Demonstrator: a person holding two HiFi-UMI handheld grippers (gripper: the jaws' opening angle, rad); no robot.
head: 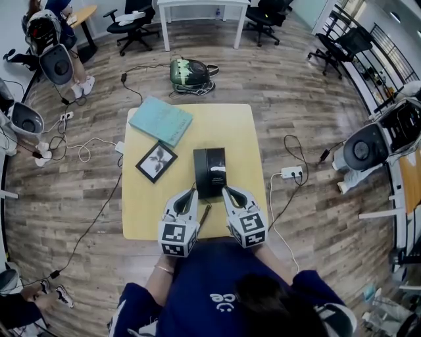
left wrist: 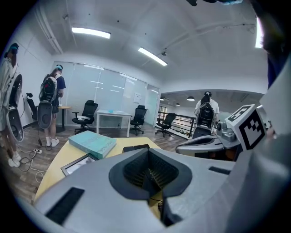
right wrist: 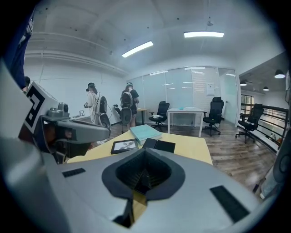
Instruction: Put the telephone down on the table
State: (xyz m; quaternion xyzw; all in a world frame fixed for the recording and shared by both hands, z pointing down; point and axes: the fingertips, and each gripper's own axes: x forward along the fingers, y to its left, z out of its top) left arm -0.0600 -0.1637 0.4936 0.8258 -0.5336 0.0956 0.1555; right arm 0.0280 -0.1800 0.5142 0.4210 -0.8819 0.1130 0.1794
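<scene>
The black telephone (head: 209,172) lies flat in the middle of the yellow table (head: 240,138), a pale strip across its near half. It also shows beyond the jaws as a dark slab, the telephone (left wrist: 135,148) in the left gripper view and the telephone (right wrist: 158,145) in the right one. A thin dark cord (head: 204,215) runs from it toward the near edge. My left gripper (head: 193,191) and right gripper (head: 225,190) hover side by side just short of the telephone's near end. Both are shut and hold nothing. Neither touches it.
A teal book (head: 161,121) lies at the table's far left, with a framed picture (head: 156,162) nearer. On the floor are a dark bag (head: 189,72), a power strip (head: 291,172) and cables. Office chairs, a white desk (head: 202,6) and people stand farther off.
</scene>
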